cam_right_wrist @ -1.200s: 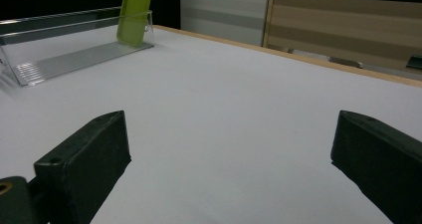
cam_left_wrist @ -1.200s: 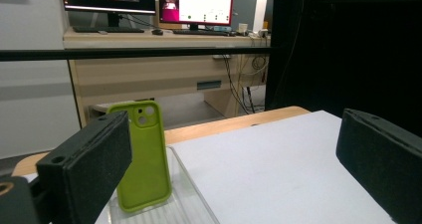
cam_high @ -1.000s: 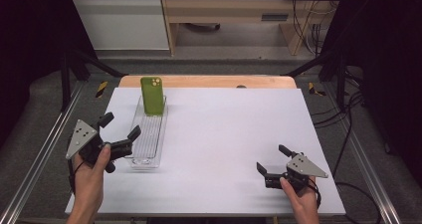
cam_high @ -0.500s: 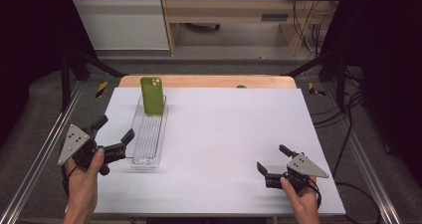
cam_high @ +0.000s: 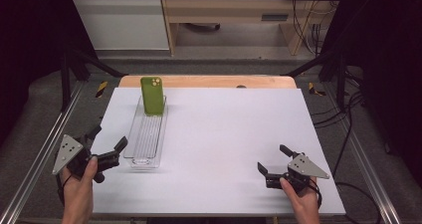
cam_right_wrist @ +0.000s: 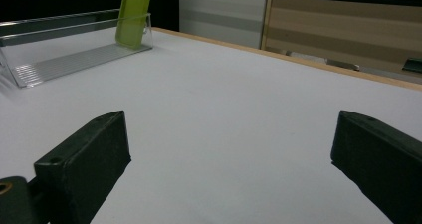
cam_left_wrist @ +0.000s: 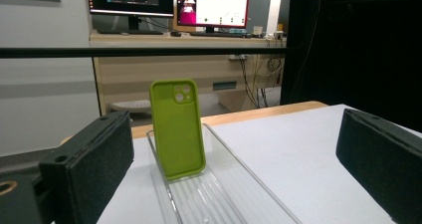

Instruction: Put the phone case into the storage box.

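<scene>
left gripper (cam_high: 105, 144): jaws wide apart, empty, has drawn back off the clear ribbed plastic tray (cam_high: 146, 137) | green phone case (cam_high: 152, 95): upright ahead, at tray's far end | right gripper (cam_high: 275, 165): wide apart, resting | release seems finished

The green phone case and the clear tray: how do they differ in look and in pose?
The green phone case is opaque and bright, while the clear tray is see-through with a ribbed floor. The phone case stands nearly upright on its short end; the tray lies flat on the table. The phone case is short, and the tray is long and narrow. Both sit on the table's left side, the case at the tray's far end.
</scene>
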